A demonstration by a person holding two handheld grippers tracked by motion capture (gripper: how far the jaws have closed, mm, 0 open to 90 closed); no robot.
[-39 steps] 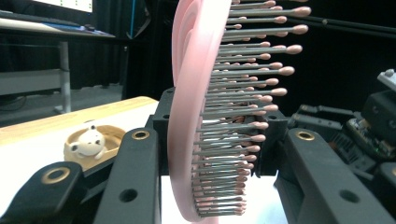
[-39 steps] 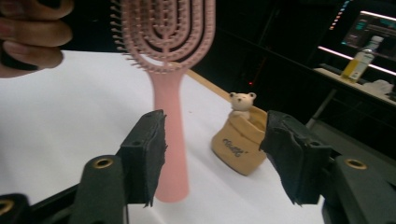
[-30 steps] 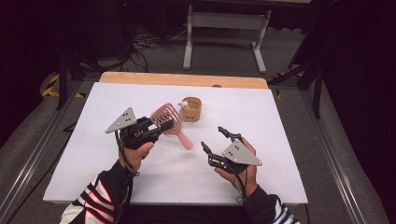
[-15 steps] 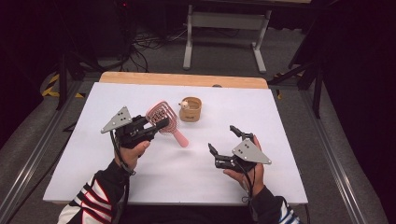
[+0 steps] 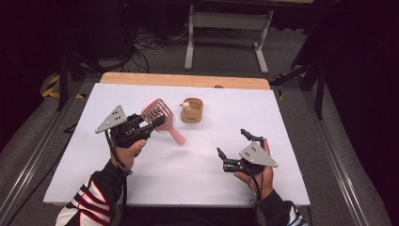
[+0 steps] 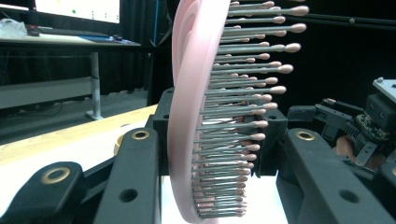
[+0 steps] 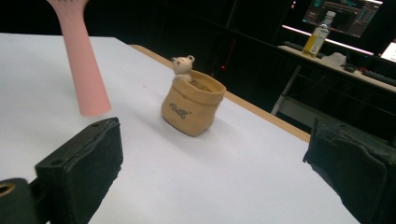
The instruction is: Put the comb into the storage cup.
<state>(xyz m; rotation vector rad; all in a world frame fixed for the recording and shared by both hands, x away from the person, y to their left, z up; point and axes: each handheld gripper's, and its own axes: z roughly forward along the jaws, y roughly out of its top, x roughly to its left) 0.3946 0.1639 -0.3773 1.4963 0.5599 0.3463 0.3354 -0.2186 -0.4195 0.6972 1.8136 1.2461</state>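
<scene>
The left gripper (image 5: 151, 123) holds the pink brush (image 5: 162, 120) by its head, handle tip low near the tabletop (image 5: 291, 122), beside the pot (image 5: 192, 110); potting remains, the right gripper (image 5: 234, 143) having just opened, fingers wide, empty.

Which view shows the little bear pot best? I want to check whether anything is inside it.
The right gripper view: the bear pot stands close and sharp, its open mouth tilted toward the camera, though its inside stays shadowed. The high view shows it small beside the pink brush. In the left gripper view, the brush blocks it.
</scene>
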